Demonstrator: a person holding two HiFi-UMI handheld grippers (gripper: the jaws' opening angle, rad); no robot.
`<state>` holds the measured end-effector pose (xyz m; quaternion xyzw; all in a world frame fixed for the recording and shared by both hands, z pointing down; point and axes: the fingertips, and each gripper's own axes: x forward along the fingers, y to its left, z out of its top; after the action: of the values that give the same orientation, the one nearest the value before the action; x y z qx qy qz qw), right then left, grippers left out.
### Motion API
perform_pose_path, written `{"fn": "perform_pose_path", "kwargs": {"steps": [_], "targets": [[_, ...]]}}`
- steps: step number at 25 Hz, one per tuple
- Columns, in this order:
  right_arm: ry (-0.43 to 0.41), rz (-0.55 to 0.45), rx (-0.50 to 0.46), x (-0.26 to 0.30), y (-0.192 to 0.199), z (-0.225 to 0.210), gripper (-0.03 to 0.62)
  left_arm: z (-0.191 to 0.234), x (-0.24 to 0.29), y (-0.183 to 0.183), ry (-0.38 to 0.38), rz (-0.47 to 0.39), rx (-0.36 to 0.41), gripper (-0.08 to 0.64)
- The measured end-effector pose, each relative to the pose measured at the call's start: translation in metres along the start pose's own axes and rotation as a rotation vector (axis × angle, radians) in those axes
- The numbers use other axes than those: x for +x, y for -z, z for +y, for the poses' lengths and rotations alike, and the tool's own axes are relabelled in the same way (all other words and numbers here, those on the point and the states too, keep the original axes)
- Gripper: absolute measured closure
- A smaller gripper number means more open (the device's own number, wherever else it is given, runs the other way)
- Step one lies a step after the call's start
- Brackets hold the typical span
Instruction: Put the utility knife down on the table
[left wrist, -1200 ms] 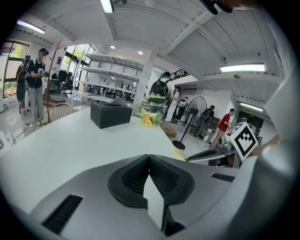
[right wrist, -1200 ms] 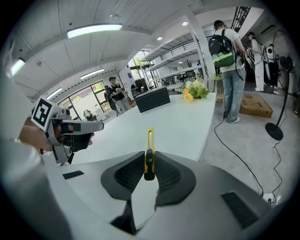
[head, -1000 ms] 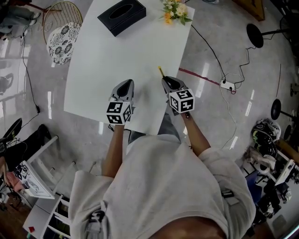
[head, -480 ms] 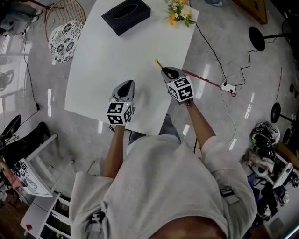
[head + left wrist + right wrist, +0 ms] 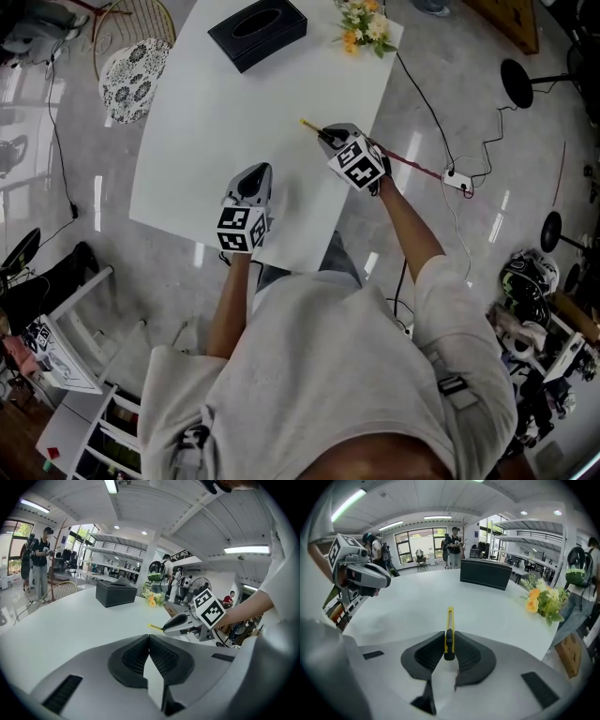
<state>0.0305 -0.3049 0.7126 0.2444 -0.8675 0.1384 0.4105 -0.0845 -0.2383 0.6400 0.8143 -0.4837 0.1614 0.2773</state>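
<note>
Visitor: Chair (image 5: 122,33) at the far left, what kind is it?

Operator: Round and wiry, on the floor beside the white table (image 5: 216,112), with a patterned cushion (image 5: 124,82) on its seat.

Visitor: And the left gripper (image 5: 251,180)?

Operator: It hangs over the table's near edge. Its jaws are pressed together with nothing between them. The left gripper view shows the ribbed pads (image 5: 133,657) meeting at the tip.

Visitor: What lies beyond it?

Operator: A black tissue box (image 5: 258,31) at the far side of the tabletop, well apart from both tools.

Visitor: Where is the utility knife (image 5: 310,126)?

Operator: Pinched in the right gripper (image 5: 327,134), near the table's right edge. In the right gripper view the jaws clamp its rear end, and the yellow body sticks out ahead over the white top. Whether its tip touches the surface, I cannot tell.

Visitor: Anything further right?

Operator: Yellow and white flowers (image 5: 366,26) at the far right corner. Past the edge, a power strip (image 5: 457,175) lies on the floor.
</note>
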Motion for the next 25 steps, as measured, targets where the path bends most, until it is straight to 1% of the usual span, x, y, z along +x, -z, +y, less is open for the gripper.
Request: {"fn": "perform_pose_path", "kwargs": {"steps": [2,4,13,18,23,25], "targets": [[-0.010,0.024,-0.046,0.006,-0.001,-0.001,0.512,0.000,-0.001,0.000,-0.002,0.000,0.001,0.540],[-0.020,0.045,-0.064,0.010,0.001,-0.003,0.512,0.000,-0.002,0.001,-0.005,0.002,0.000,0.540],[-0.064,0.087,-0.079,0.022,0.005,-0.005,0.512,0.007,-0.006,0.001,-0.018,0.000,0.006,0.540],[-0.093,0.097,-0.045,0.022,0.003,-0.004,0.511,0.006,-0.008,-0.001,-0.017,-0.003,0.002,0.540],[-0.085,0.093,-0.054,0.022,0.003,-0.004,0.511,0.005,-0.008,-0.002,-0.013,-0.006,0.007,0.540],[-0.091,0.090,-0.043,0.022,0.004,-0.004,0.511,0.005,-0.009,-0.002,-0.014,-0.007,0.008,0.540]]}}
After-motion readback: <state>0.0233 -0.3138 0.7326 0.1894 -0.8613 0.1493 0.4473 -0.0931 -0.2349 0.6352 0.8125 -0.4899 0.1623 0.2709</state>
